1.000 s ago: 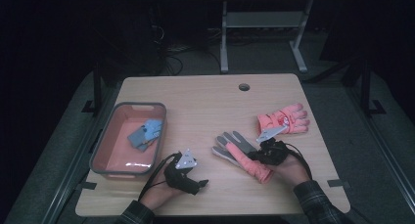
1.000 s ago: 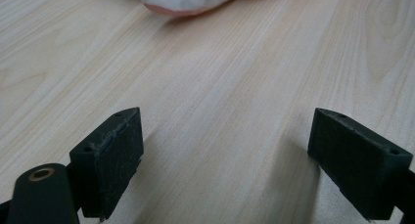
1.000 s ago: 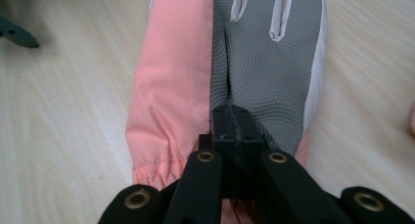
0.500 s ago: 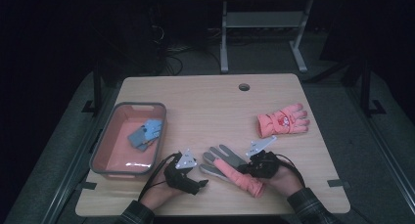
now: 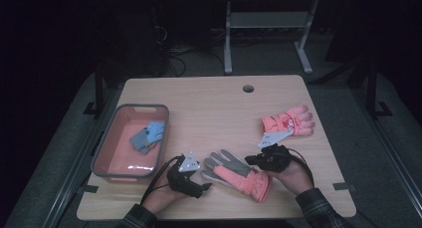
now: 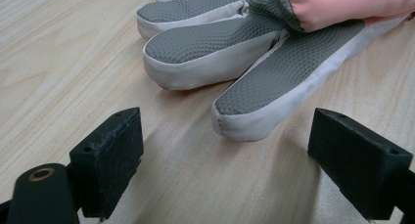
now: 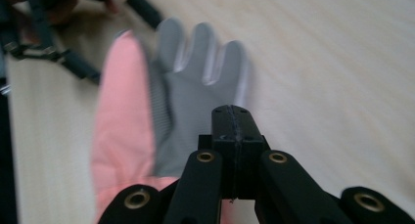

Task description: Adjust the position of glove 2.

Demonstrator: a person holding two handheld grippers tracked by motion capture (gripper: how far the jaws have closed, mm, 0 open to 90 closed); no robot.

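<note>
A winter glove (image 5: pixel 239 174) with a grey palm and pink cuff lies flat, palm up, near the table's front edge. My left gripper (image 5: pixel 203 184) rests at its fingertips. In the left gripper view the left gripper (image 6: pixel 226 148) is open, its jaws wide apart on either side of one grey glove finger (image 6: pixel 274 87). My right gripper (image 5: pixel 249 161) sits at the glove's right edge. In the blurred right gripper view the right gripper (image 7: pixel 235 111) has its jaws pressed together over the grey palm (image 7: pixel 195 87), with no fabric visible between them.
A second pink glove (image 5: pixel 288 122) lies at the right, beyond my right hand. A salmon tray (image 5: pixel 107 138) with a grey rim stands at the left and holds blue-grey cloth pieces (image 5: pixel 148 136). A round hole (image 5: pixel 248 88) sits near the table's far edge.
The grey and pink glove moved left and toward the front edge along with my right gripper, away from the second pink glove. My left gripper stayed in place.
</note>
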